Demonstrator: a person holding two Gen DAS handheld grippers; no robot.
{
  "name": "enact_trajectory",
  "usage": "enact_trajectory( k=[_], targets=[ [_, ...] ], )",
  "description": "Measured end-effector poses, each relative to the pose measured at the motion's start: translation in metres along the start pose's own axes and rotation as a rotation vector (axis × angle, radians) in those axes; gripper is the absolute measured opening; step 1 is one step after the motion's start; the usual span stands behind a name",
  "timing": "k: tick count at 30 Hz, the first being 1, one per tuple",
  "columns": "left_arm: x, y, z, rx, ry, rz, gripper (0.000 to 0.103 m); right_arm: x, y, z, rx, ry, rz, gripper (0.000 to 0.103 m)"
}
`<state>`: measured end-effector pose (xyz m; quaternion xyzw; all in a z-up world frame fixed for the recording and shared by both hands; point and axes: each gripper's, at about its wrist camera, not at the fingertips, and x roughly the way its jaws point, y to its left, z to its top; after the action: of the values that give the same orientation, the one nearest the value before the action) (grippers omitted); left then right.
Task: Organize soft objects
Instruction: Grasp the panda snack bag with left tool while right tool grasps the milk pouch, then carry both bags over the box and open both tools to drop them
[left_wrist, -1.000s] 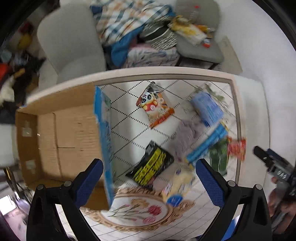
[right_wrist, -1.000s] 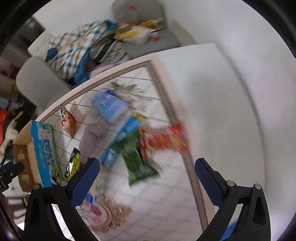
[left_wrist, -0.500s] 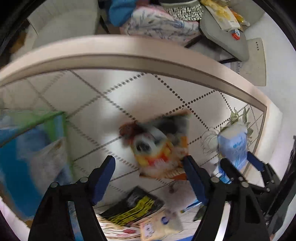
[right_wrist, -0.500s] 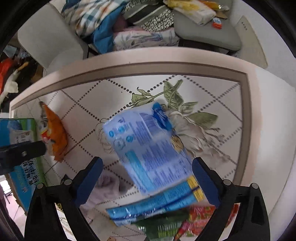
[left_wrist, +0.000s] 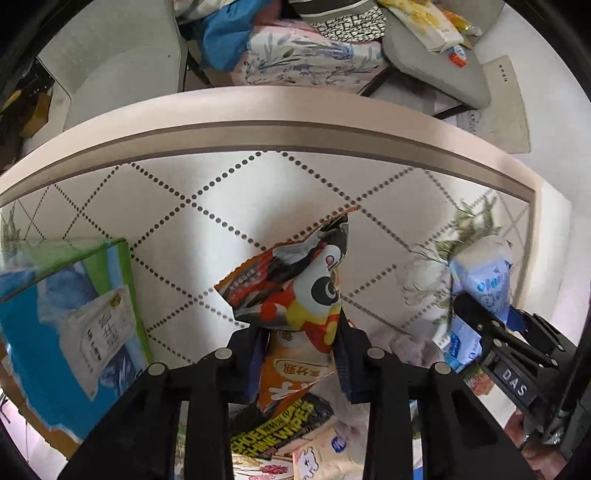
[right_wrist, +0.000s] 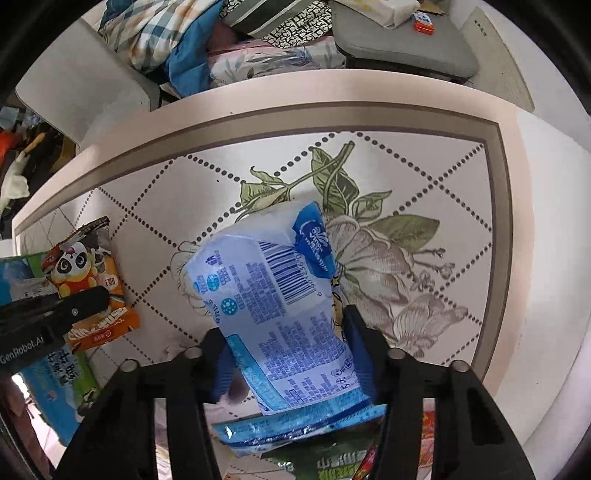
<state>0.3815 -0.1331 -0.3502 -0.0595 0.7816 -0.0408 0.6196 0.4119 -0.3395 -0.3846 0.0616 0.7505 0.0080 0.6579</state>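
Note:
My left gripper (left_wrist: 299, 354) is shut on an orange panda snack bag (left_wrist: 295, 291), which crumples upward between the fingers. My right gripper (right_wrist: 291, 354) is shut on a light blue tissue pack (right_wrist: 280, 295), held at its lower part. The panda bag also shows at the left of the right wrist view (right_wrist: 88, 280), with the left gripper's finger (right_wrist: 66, 310) over it. The tissue pack and the right gripper (left_wrist: 491, 332) show at the right of the left wrist view. A cardboard box with a blue and green printed side (left_wrist: 62, 325) stands at the left.
A black and yellow wipes pack (left_wrist: 280, 428), a pale purple cloth (left_wrist: 410, 347) and a green packet (right_wrist: 332, 461) lie close under the grippers. The tabletop (right_wrist: 424, 166) has a beige border. Chairs piled with clothes (left_wrist: 295, 55) stand behind the table.
Both grippers dropped toward the table and closed: the left on the panda snack bag, the right on the blue tissue pack. Both were wide open half a second ago.

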Motion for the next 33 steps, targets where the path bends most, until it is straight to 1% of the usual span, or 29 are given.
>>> enact_trajectory(
  k=[2,5,9,12,13,14,16,17,18,19,20,22,23,24,25,28,31,33],
  targets=[
    [-0.015,0.0,-0.01,0.016,-0.025,-0.002,0.029,-0.007,-0.001,-0.006,0.021,-0.013,0.017,0.048],
    [-0.041,-0.002,-0.03,0.038,-0.07,-0.021,0.029,-0.025,-0.008,-0.02,0.048,-0.039,0.048,0.047],
    [-0.095,0.011,-0.066,0.056,-0.151,-0.07,0.029,-0.064,0.002,-0.041,0.046,-0.099,0.086,0.047],
    [-0.131,0.033,-0.088,0.068,-0.221,-0.091,0.029,-0.096,0.018,-0.065,0.03,-0.148,0.131,0.047],
    [-0.142,0.043,-0.096,0.067,-0.241,-0.09,0.029,-0.107,0.03,-0.075,0.014,-0.17,0.145,0.047],
    [-0.149,0.054,-0.098,0.068,-0.256,-0.09,0.029,-0.114,0.044,-0.079,0.002,-0.185,0.158,0.047],
    [-0.168,0.081,-0.115,0.06,-0.287,-0.079,0.029,-0.129,0.071,-0.098,-0.019,-0.206,0.2,0.047],
    [-0.17,0.091,-0.121,0.054,-0.294,-0.078,0.029,-0.135,0.087,-0.106,-0.032,-0.214,0.225,0.047],
    [-0.176,0.11,-0.131,0.046,-0.301,-0.074,0.029,-0.141,0.101,-0.114,-0.045,-0.218,0.242,0.047],
    [-0.18,0.127,-0.137,0.031,-0.305,-0.067,0.029,-0.145,0.124,-0.122,-0.063,-0.224,0.261,0.047],
    [-0.181,0.145,-0.14,0.019,-0.305,-0.067,0.029,-0.15,0.137,-0.134,-0.074,-0.228,0.276,0.047],
    [-0.179,0.176,-0.144,-0.011,-0.293,-0.071,0.029,-0.154,0.174,-0.147,-0.102,-0.234,0.296,0.047],
    [-0.172,0.192,-0.141,-0.026,-0.285,-0.077,0.029,-0.152,0.194,-0.153,-0.11,-0.233,0.301,0.047],
    [-0.169,0.208,-0.142,-0.042,-0.275,-0.087,0.029,-0.15,0.217,-0.157,-0.122,-0.223,0.313,0.047],
    [-0.167,0.221,-0.141,-0.051,-0.268,-0.089,0.029,-0.147,0.231,-0.16,-0.13,-0.216,0.318,0.047],
    [-0.16,0.252,-0.136,-0.066,-0.245,-0.1,0.029,-0.128,0.285,-0.159,-0.136,-0.19,0.311,0.047],
    [-0.146,0.275,-0.125,-0.071,-0.207,-0.131,0.029,-0.106,0.319,-0.153,-0.128,-0.176,0.295,0.047],
    [-0.133,0.287,-0.113,-0.068,-0.174,-0.156,0.029,-0.084,0.334,-0.143,-0.109,-0.159,0.29,0.047]
  ],
)
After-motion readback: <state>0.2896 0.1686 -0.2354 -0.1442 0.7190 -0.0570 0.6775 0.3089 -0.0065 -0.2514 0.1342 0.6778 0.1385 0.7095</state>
